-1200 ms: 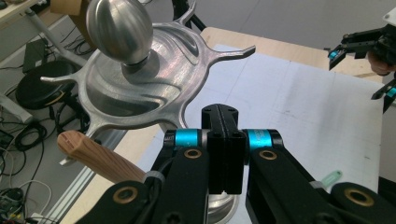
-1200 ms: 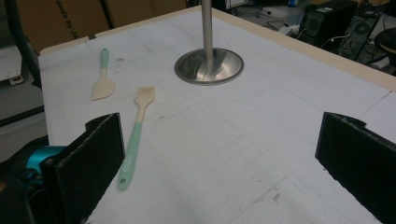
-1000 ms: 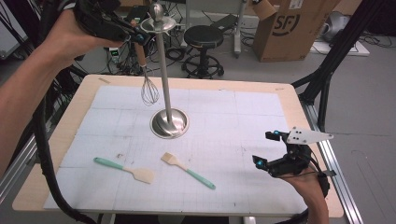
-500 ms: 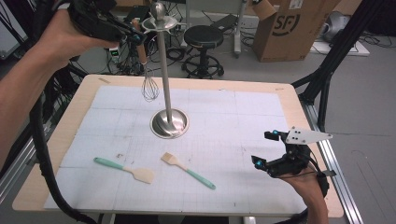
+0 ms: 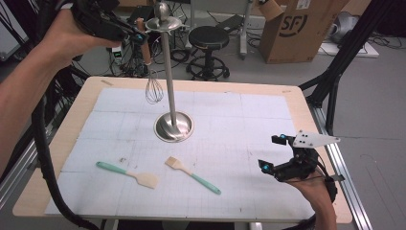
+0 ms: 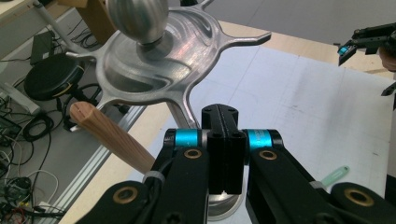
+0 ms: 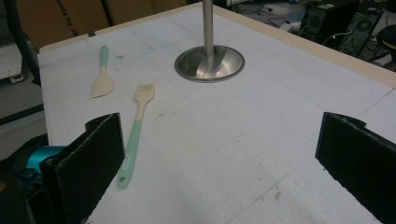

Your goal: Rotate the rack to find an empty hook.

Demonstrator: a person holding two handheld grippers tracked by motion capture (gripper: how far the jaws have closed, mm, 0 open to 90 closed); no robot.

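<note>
Steel stand [image 5: 166,76] carries one whisk [image 5: 152,81] on a top arm, wooden handle beside the left claw [image 5: 135,33], whose jaws are shut on nothing. Judged: back off slowly, don't knock the handle. Right claw [image 5: 272,153] gapes wide, empty, low over the desk [image 5: 297,110]. On the mat: one spatula [image 5: 128,173], one brush [image 5: 192,175].

Whisk [image 5: 153,89] hook perhaps hidden behind rack [image 5: 168,72].

Even, soft indoor light, faint shadows, glare on the steel stand [image 6: 154,60], slight blur
</note>
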